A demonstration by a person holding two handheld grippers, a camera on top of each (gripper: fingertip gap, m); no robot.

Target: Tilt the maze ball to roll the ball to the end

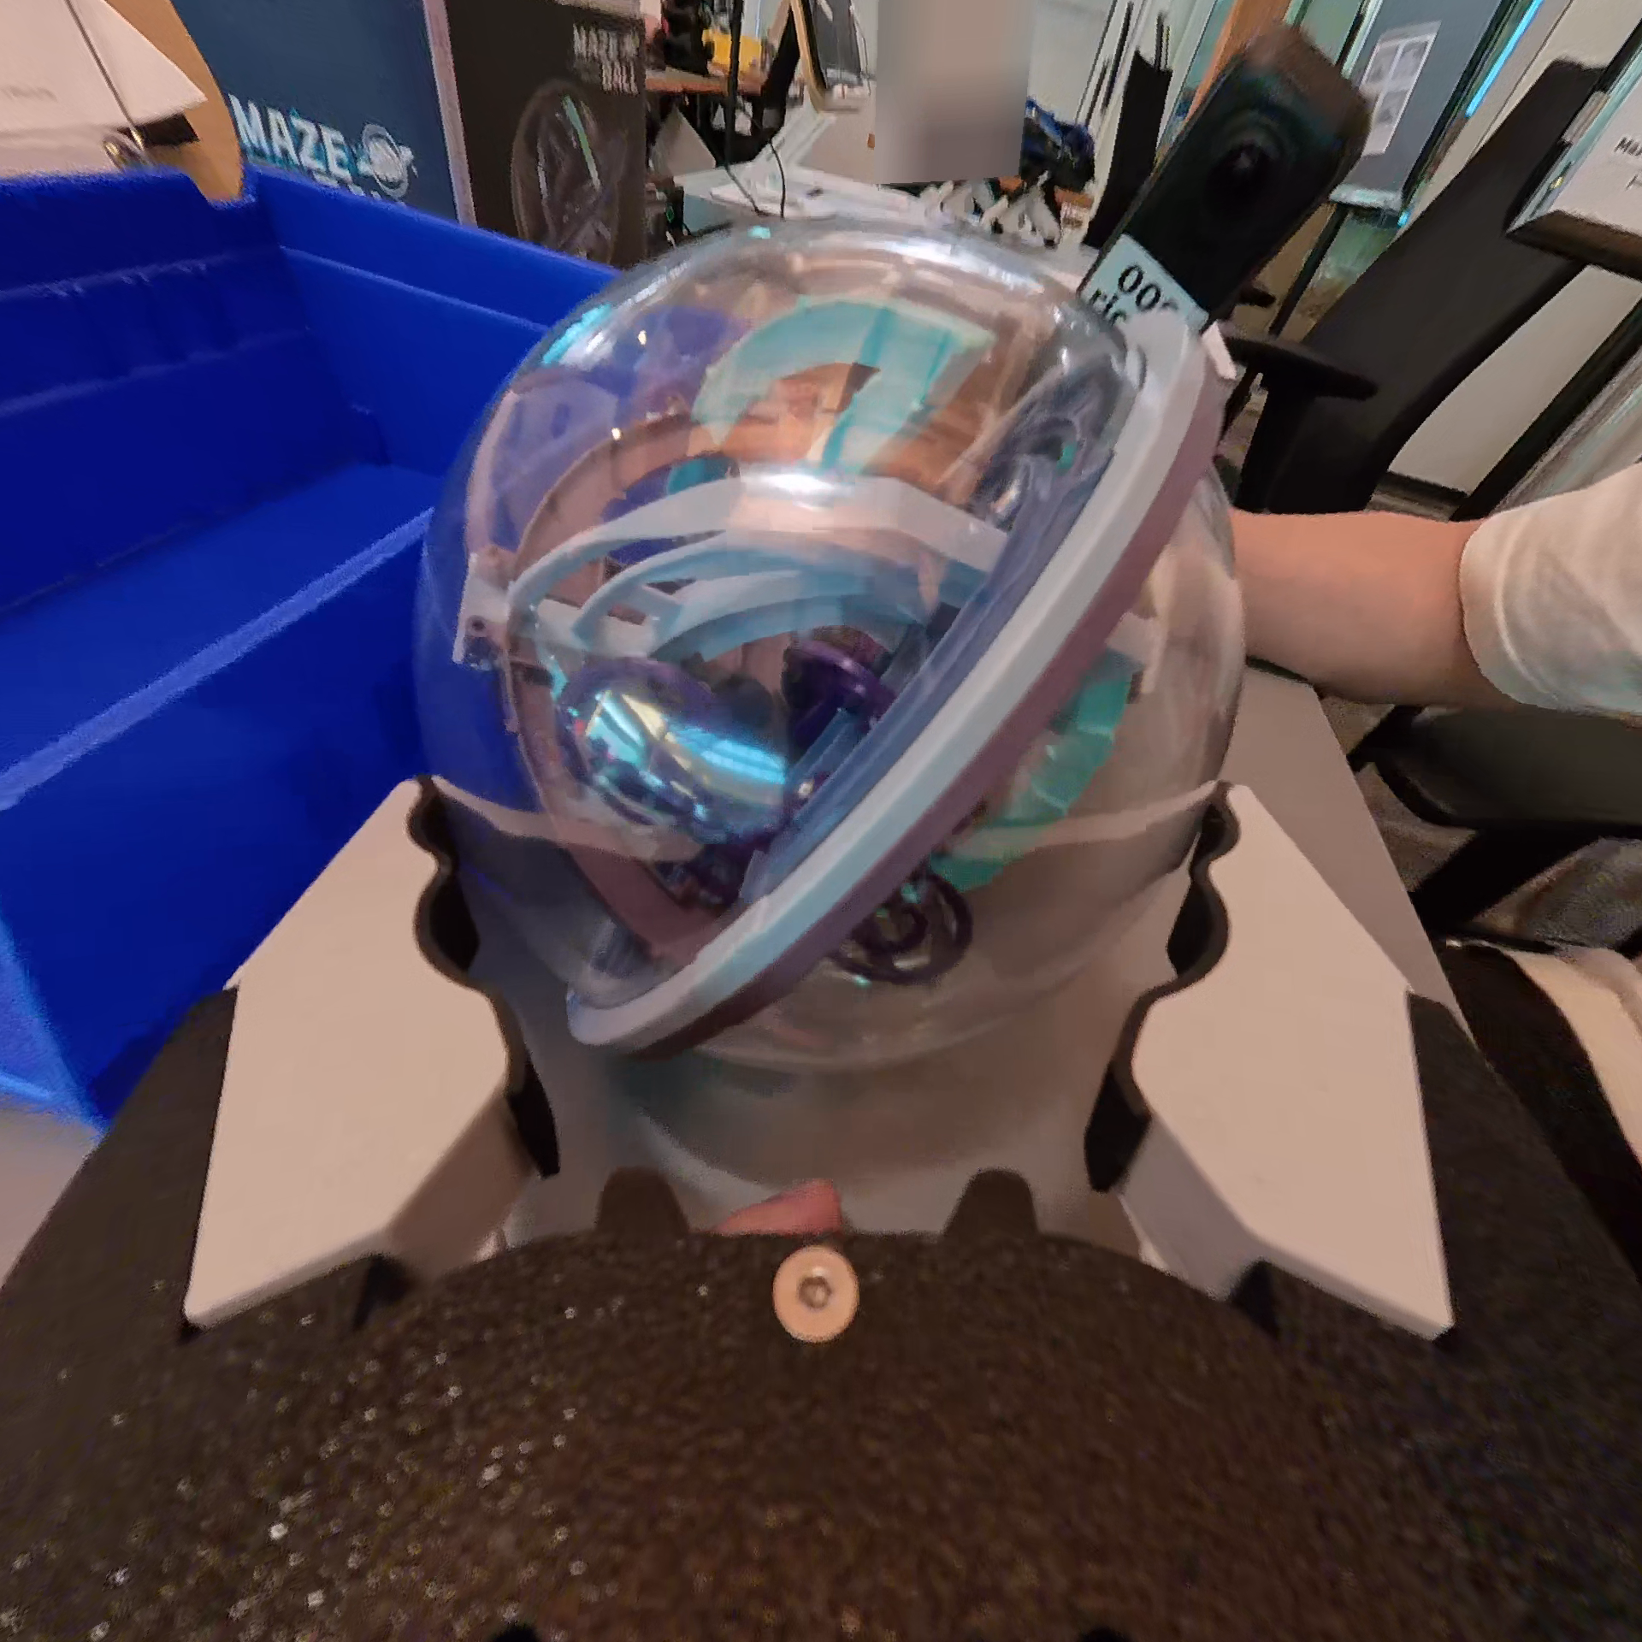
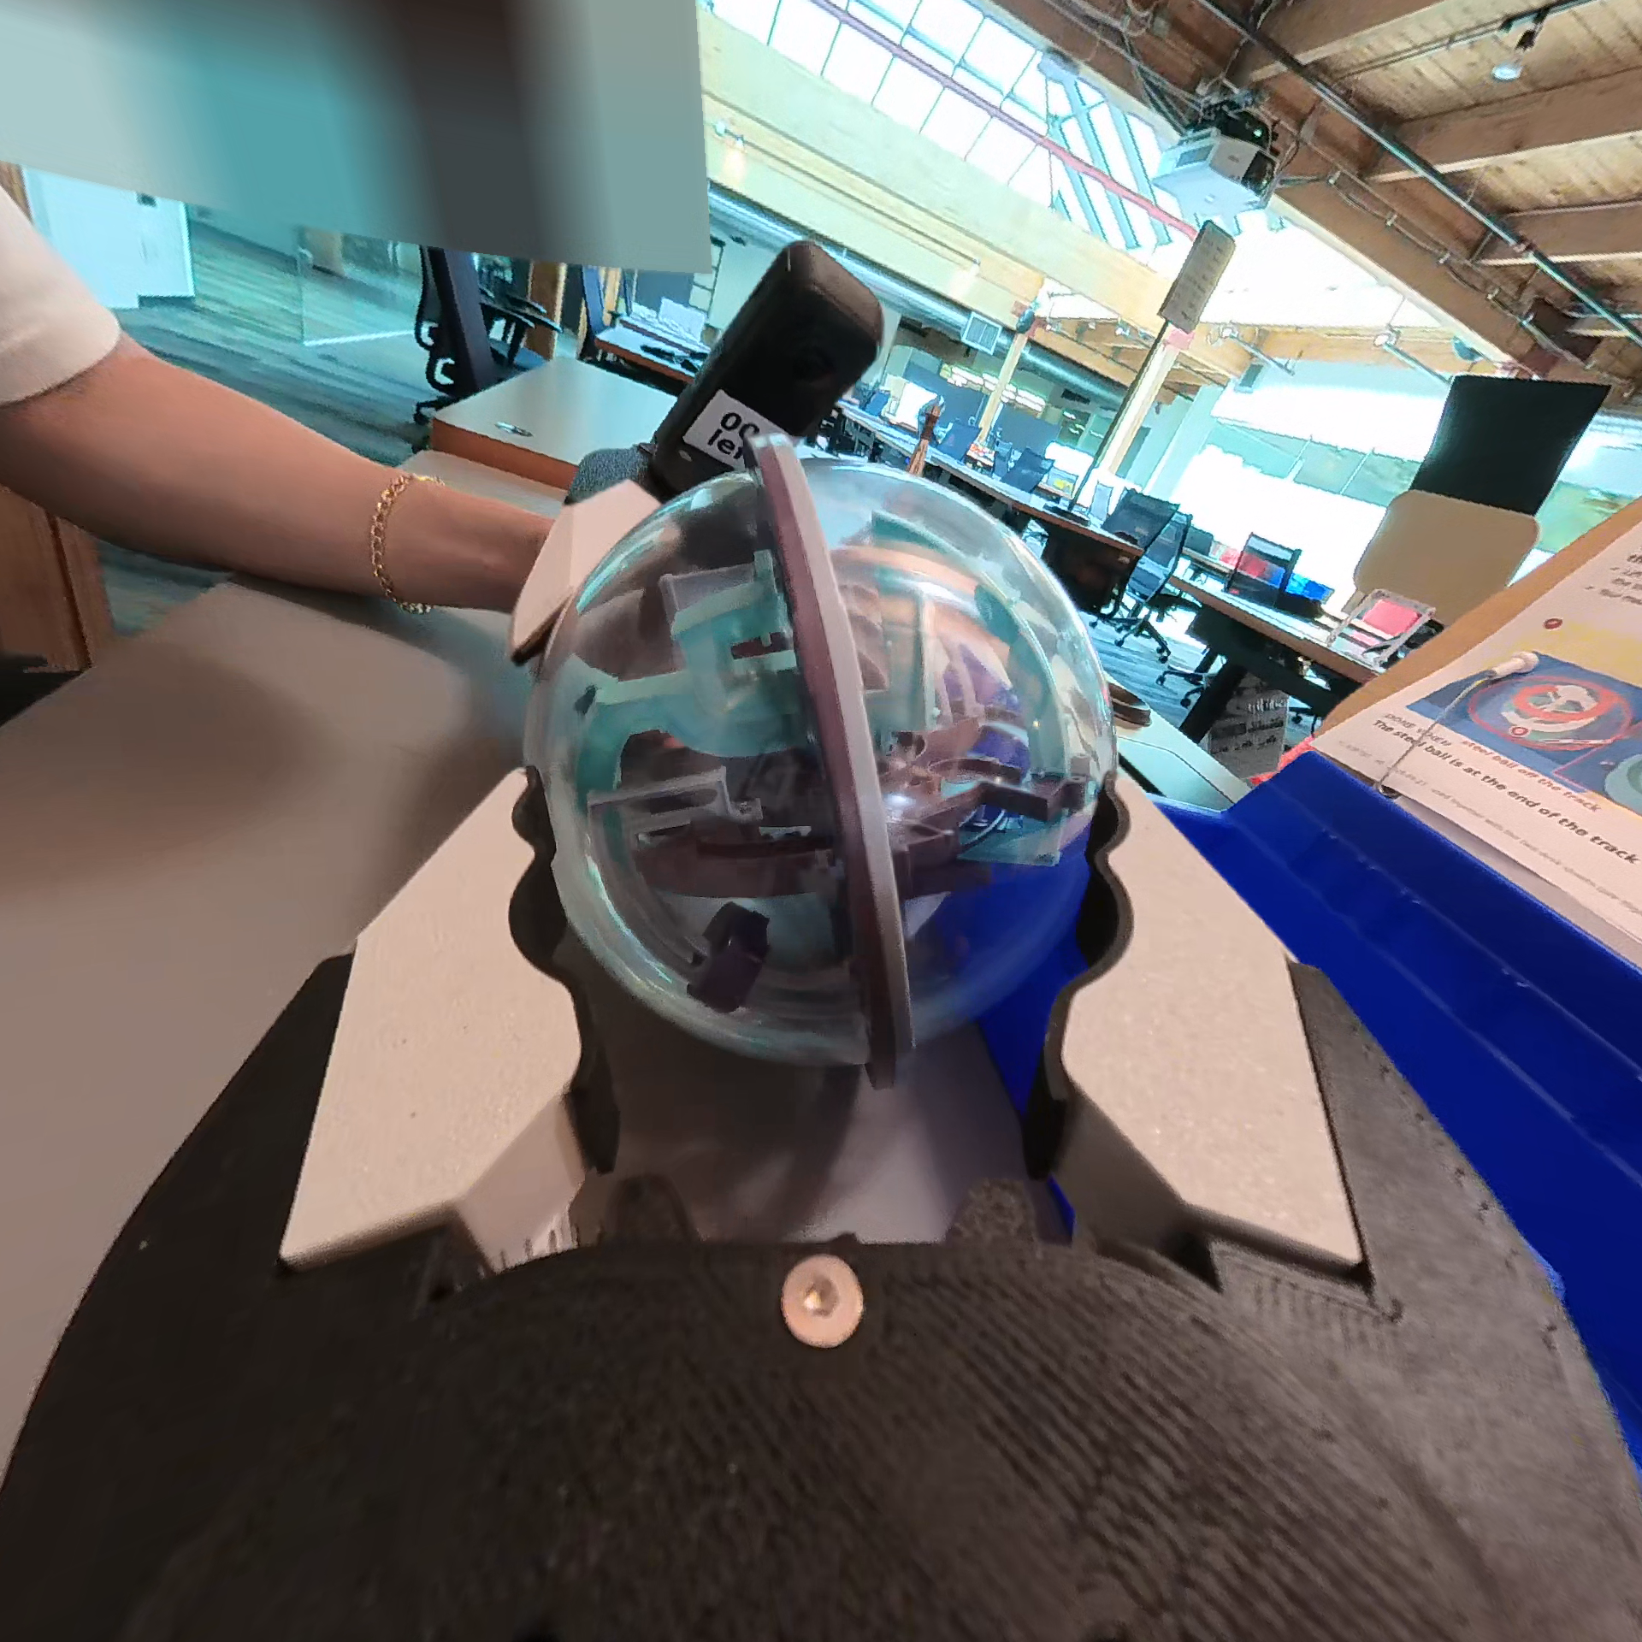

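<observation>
The maze ball (image 1: 800,551) is a clear sphere with light blue, teal and purple tracks inside and a pale band around its middle. It is held up off the table between both grippers. My left gripper (image 1: 826,800) is shut on it, one finger on each side. My right gripper (image 2: 817,791) is shut on the maze ball (image 2: 711,755) from the opposite side. The band runs tilted in the left wrist view and nearly upright in the right wrist view. I cannot pick out the small steel ball inside. The right gripper's camera (image 1: 1244,151) shows beyond the sphere, and so does the left gripper's camera (image 2: 782,355).
A blue plastic bin (image 1: 178,533) stands close beside the sphere; it also shows in the right wrist view (image 2: 1422,933). The toy's box (image 1: 551,124) stands behind the bin. An instruction sheet (image 2: 1510,755) leans on the bin. A person's arm (image 2: 267,498) reaches over the grey table (image 2: 178,800).
</observation>
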